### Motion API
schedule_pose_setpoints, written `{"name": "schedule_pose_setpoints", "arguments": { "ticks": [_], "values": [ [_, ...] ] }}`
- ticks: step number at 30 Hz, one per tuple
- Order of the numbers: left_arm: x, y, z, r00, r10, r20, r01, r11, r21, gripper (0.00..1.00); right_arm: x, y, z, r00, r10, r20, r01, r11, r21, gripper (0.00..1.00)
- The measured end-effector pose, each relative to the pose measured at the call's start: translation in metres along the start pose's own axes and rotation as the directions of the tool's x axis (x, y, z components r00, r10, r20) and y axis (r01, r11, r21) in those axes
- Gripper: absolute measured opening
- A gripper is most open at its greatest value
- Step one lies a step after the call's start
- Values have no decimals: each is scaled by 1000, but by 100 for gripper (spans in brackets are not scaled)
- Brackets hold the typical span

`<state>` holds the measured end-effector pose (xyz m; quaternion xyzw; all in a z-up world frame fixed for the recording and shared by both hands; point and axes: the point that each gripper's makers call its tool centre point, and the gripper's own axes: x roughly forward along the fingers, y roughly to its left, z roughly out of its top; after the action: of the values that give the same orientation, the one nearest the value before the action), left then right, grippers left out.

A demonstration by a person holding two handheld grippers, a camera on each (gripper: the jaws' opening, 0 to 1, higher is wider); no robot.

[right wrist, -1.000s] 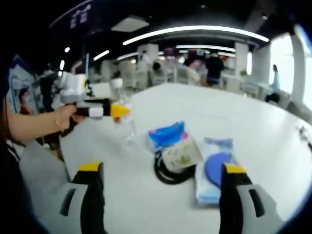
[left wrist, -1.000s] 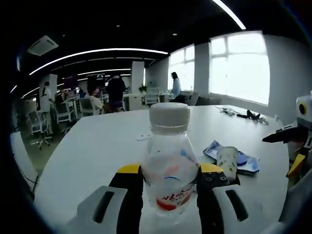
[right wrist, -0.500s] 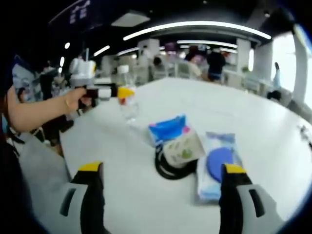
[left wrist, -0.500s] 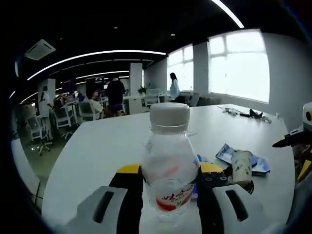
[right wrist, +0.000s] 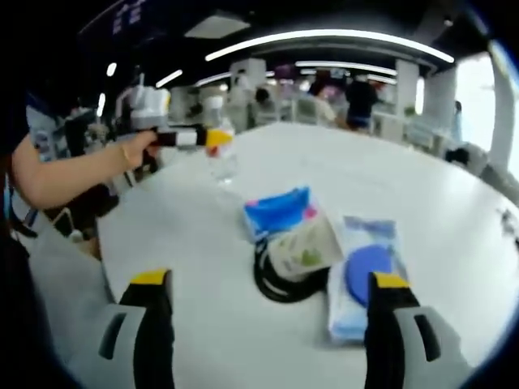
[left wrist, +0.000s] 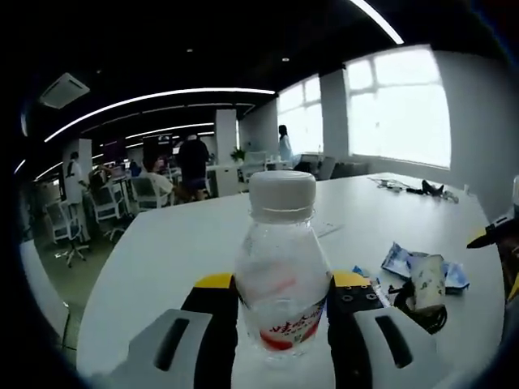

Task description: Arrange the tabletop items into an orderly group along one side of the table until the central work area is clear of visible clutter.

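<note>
While the left gripper (left wrist: 282,301) clamps the bottle (left wrist: 281,271) low on its body, apparently so it carries upright, at 11 o'clock from the pile, the right gripper (right wrist: 268,312) hangs open at 6 o'clock from the wipes (right wrist: 363,274) on the table (right wrist: 422,186).

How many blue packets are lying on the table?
2. A blue packet lies behind the black ring; a wipes pack with a blue lid lies to its right in the right gripper view. More may be hidden.
</note>
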<state>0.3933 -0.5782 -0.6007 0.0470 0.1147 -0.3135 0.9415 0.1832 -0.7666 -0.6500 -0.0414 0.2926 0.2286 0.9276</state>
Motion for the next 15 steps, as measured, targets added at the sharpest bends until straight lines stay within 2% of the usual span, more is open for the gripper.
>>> {"name": "schedule_pose_setpoints", "arguments": {
  "ticks": [8,12,15],
  "values": [
    [16,20,-6,1000,24,2,-24,1000,-12,41,7,-12,4,1000,0,-6,0,1000,10,97],
    [25,31,-12,999,34,-5,-34,999,-18,41,12,-20,2,1000,14,-6,-14,998,57,97],
    [32,38,-17,999,31,-16,-31,999,-28,41,16,-26,1,1000,3,-11,-2,998,62,97]
  ]
}}
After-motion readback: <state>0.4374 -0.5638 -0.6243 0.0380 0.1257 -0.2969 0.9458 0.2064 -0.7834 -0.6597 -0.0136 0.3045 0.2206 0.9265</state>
